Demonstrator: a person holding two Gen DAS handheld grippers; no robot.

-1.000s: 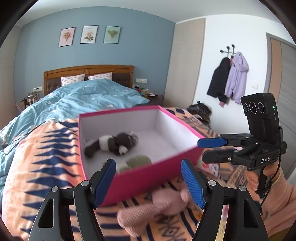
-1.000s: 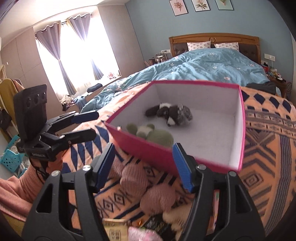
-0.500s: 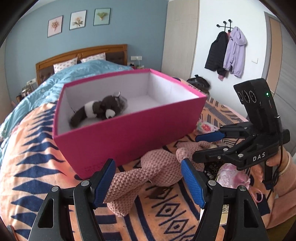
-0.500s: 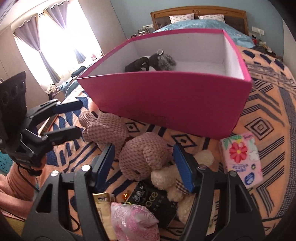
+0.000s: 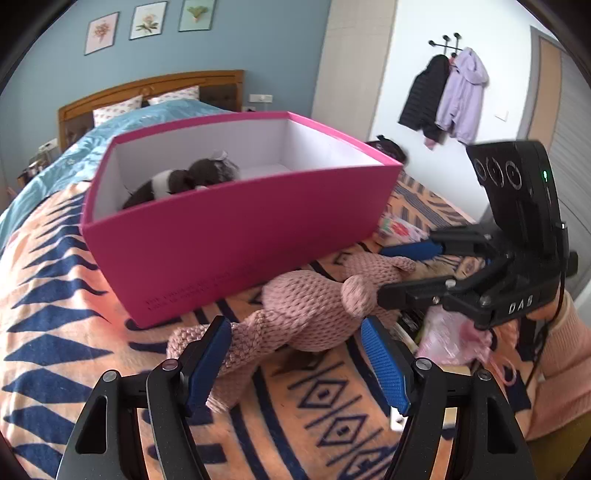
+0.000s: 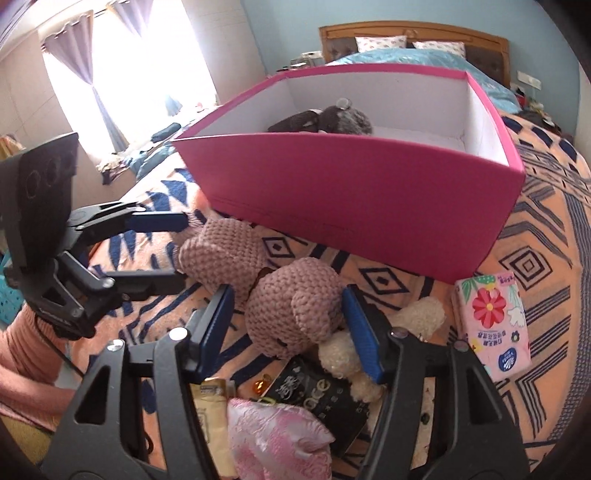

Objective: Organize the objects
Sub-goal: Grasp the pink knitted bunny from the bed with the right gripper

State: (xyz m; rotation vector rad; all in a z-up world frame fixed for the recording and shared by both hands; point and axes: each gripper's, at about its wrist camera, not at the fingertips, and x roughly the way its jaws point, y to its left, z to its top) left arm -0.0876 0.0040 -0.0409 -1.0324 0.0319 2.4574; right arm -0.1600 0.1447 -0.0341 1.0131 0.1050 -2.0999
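Only the right view showed the tissue pack (image 6: 491, 325); both claws, left (image 5: 301, 363) and right (image 6: 288, 326), gaped around the knitted toy (image 6: 295, 314), the right one just closing.

Wooden headboard (image 5: 155, 86), three framed prints (image 5: 147, 24), hung jackets (image 5: 447, 96), curtained window (image 6: 122, 74)

White letters reading "DAS" are showing on the black body of the right gripper (image 5: 384, 273), seen from the left wrist view. Just behind the right gripper's fingers, a black packet (image 6: 317, 397) is showing pale letters that read "ace" beside a character too small to make out. A line of dark print is running along the near wall of the pink box (image 5: 236, 236), and Chinese characters are sitting on the flowered tissue pack (image 6: 493, 325) to the gripper's right, neither of them legible.
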